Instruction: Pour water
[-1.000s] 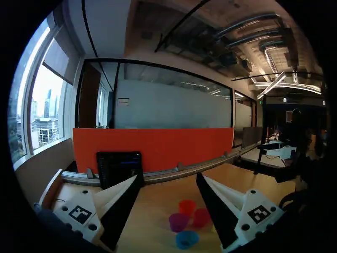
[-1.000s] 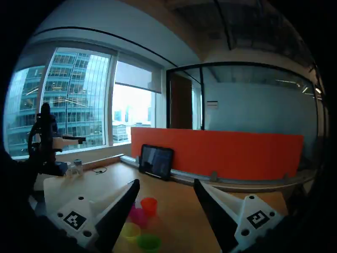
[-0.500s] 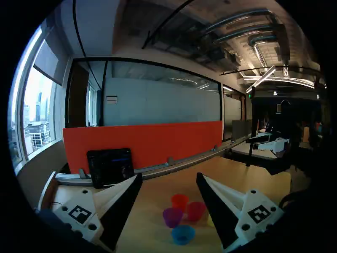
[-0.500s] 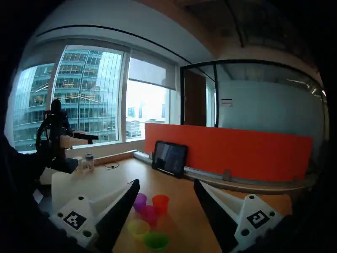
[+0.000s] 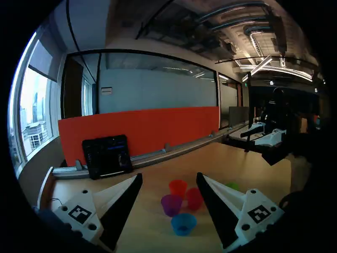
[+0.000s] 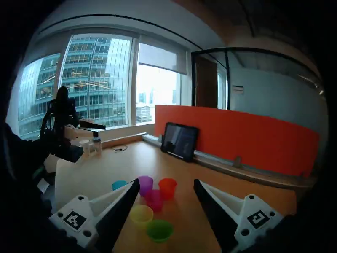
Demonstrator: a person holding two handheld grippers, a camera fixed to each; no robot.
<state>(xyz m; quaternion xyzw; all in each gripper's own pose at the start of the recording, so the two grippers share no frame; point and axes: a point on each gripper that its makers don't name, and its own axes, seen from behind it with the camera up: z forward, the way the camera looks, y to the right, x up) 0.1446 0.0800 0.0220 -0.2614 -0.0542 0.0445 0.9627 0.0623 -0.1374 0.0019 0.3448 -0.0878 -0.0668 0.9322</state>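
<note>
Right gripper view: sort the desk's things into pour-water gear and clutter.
For the job: six coloured cups; likely the small capped bottle.
Lying about: tablet, cable, orange divider.

Wood desk (image 6: 126, 162) w/ cups bunched mid: orange (image 6: 167, 187), purple (image 6: 145, 184), pink (image 6: 154, 200), blue (image 6: 119, 184), yellow (image 6: 141, 215), green (image 6: 159, 230); tablet (image 6: 180, 141) at back.
</note>
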